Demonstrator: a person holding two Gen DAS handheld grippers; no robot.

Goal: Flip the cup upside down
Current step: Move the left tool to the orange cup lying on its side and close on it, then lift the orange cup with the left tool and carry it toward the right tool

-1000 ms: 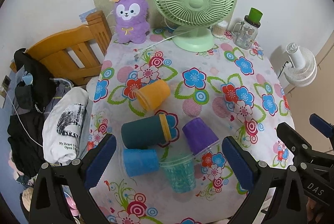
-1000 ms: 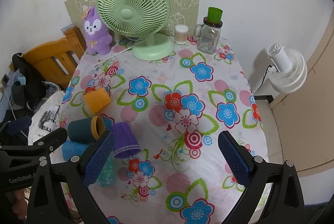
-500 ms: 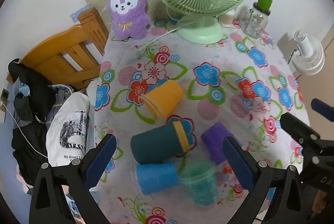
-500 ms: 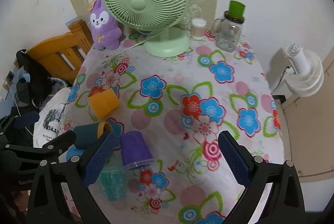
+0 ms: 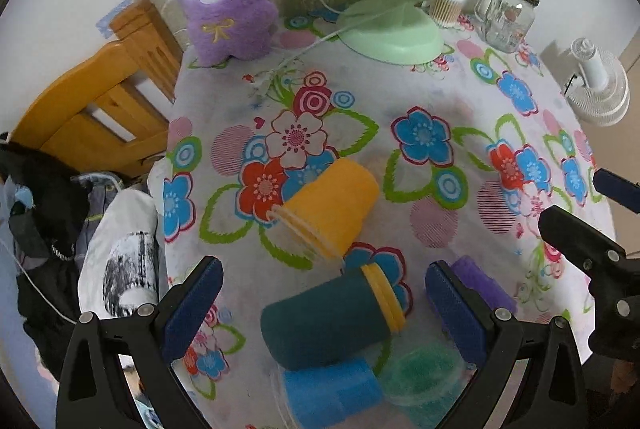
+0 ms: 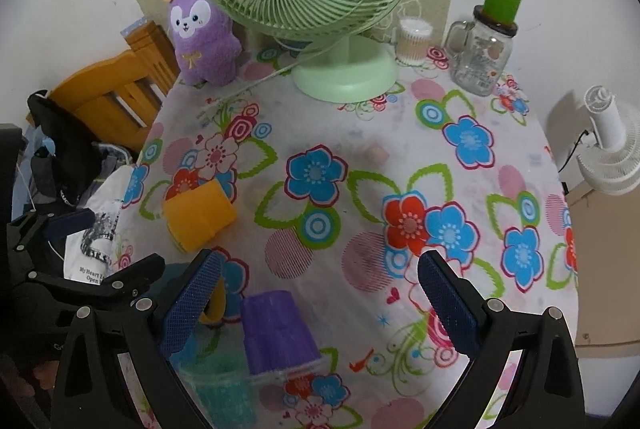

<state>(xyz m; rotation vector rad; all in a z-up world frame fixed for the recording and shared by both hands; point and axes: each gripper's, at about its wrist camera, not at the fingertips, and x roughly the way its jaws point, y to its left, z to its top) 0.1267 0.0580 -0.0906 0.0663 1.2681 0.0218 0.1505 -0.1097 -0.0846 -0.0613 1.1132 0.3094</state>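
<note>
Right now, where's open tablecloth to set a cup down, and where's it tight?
Open: the middle and right of the tablecloth, between the green fan, the glass jar and the right gripper. Tight: the near-left corner, where the yellow cup, dark teal cup, blue cup, green cup and purple cup cluster.

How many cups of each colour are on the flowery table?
Orange cup: 1
Dark teal cup: 1
Blue cup: 1
Clear green cup: 1
Purple cup: 1
Total: 5 cups
</note>
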